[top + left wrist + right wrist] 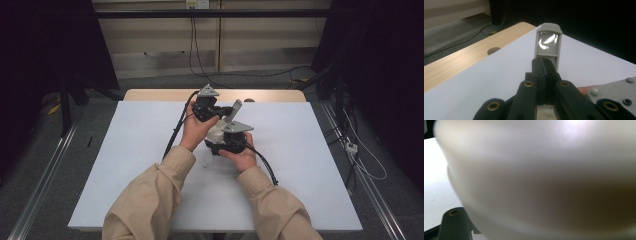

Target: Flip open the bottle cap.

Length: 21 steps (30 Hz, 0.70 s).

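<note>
**Two grippers, one white container, mid-table**

Left gripper [543, 65]: jaws together, pinching the grey rectangular plastic flap with a clear window [547, 45], raised toward 12 o'clock, likely to open it. Right gripper [223, 146]: clamped on the rounded white plastic container [544, 182], probably bracing it. Container [216, 131] sits centre of the white table sheet [125, 170].

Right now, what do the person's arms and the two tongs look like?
Both arms wear long beige sleeves with buttoned cuffs. Each hand carries black tongs: the left tongs have two slim black jaws on linked arms with brass-coloured pivot bushings. The right tongs carry a grey three-cornered plate with bolts on top. A black cable trails from each.
</note>
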Motion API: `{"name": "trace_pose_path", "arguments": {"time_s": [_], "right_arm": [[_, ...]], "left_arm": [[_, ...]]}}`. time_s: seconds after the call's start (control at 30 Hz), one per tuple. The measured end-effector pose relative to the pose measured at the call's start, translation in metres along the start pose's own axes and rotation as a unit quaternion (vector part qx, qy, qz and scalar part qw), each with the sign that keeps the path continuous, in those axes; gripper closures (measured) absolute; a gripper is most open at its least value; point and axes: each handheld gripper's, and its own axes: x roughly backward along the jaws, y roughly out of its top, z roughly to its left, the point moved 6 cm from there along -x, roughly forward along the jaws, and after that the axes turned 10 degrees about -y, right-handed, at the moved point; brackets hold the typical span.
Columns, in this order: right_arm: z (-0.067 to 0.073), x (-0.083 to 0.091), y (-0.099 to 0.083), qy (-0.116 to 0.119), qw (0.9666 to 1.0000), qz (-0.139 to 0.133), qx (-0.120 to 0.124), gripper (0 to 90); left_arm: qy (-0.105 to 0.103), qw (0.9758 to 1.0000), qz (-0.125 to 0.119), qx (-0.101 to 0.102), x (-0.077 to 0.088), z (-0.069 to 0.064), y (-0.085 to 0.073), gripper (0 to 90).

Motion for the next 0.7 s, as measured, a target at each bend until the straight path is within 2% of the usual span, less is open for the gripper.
{"name": "trace_pose_path", "arguments": {"time_s": [0.57,0.7], "right_arm": [[0.0,0.0,0.0,-0.001,1.0,0.001,0.001,18.9],[0.0,0.0,0.0,-0.001,1.0,0.001,0.002,18.9]], "left_arm": [[-0.005,0.9999,0.011,0.001,-0.008,0.002,-0.002,90.0],[-0.006,0.9997,0.023,0.001,-0.012,0.003,-0.005,90.0]]}}
